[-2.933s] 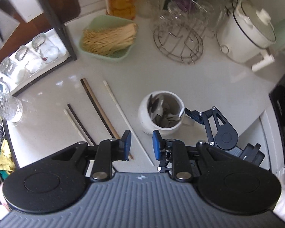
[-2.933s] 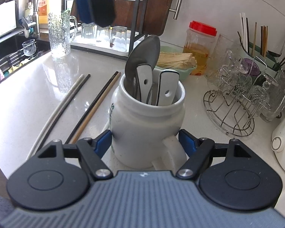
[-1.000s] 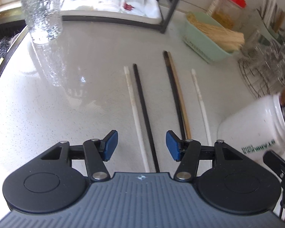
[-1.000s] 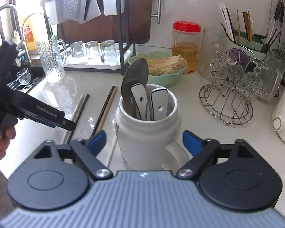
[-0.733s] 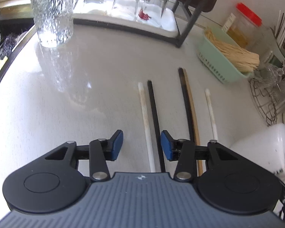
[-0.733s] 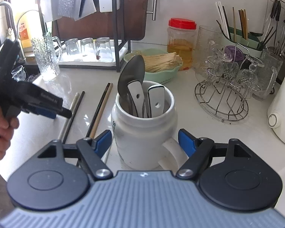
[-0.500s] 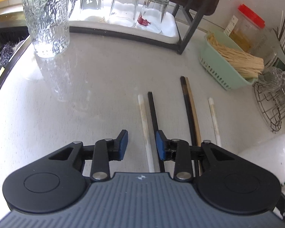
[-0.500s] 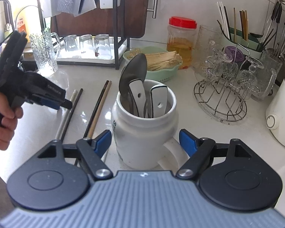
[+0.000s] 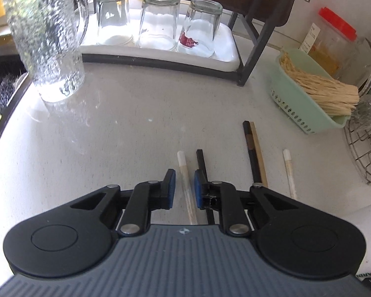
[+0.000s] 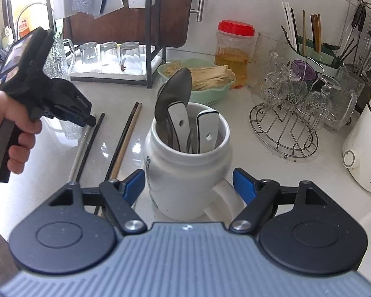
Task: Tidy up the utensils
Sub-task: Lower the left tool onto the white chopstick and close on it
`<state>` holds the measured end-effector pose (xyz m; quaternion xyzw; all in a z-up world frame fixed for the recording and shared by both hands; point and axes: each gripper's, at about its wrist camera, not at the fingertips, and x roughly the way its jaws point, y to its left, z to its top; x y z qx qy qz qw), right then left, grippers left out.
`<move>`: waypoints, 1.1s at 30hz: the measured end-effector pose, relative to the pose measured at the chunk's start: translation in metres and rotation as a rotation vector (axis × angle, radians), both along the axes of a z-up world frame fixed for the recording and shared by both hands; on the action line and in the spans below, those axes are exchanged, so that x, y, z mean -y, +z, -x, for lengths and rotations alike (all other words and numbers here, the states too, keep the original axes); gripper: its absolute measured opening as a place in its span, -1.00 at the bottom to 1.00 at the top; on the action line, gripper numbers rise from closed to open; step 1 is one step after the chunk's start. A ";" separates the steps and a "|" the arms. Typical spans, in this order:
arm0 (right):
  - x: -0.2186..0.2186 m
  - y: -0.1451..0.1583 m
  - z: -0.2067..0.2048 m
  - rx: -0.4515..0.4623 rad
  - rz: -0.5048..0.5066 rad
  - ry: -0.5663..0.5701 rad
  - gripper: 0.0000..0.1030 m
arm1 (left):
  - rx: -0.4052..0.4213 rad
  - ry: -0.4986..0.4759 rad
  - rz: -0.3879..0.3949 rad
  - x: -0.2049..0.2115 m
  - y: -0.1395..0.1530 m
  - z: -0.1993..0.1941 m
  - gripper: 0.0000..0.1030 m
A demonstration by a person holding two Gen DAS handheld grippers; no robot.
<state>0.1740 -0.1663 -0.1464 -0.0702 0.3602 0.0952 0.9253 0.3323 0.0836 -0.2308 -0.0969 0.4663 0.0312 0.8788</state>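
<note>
Caught the blue pads [image 9: 171, 185] of the left gripper [image 9: 184, 185] mid-closure: spread wide a second before, drawn in to a slim gap by this moment, closing yet not visibly pressing. Straddled the long white chopstick [image 9: 181, 159] lying flat on the pale speckled counter [image 9: 126, 113], with the thin black chopstick [image 9: 200, 158] just outside the right-hand pad. Had crept forward along the row meanwhile, so that only the far ends of the sticks showed beyond the tips.

Left untouched, further right: the dark and tan wooden pair [image 9: 253, 146] lying side by side, and a second white chopstick [image 9: 289, 170] apart from them.

Kept the right gripper [image 10: 189, 185] as before, clamped about the lower body of the white ceramic handled mug [image 10: 183, 163], which stood upright on the counter with a grey spoon [image 10: 174, 91] and white-handled utensils in it.

Judged the meaning thus: aim settled, first chopstick singled out, grip about to land; lift and drop into the steadied mug yet to come, with four sticks more to follow.
</note>
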 end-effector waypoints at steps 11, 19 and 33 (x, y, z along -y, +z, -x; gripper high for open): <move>-0.003 -0.002 -0.003 -0.001 0.021 0.019 0.56 | -0.021 -0.020 -0.048 0.007 0.000 -0.007 -0.85; -0.004 -0.002 -0.004 0.000 0.033 0.031 0.57 | -0.039 -0.046 -0.002 0.017 0.008 0.015 -0.87; -0.002 -0.005 -0.005 0.011 0.050 0.065 0.58 | 0.057 -0.102 0.106 0.038 0.075 0.066 -0.87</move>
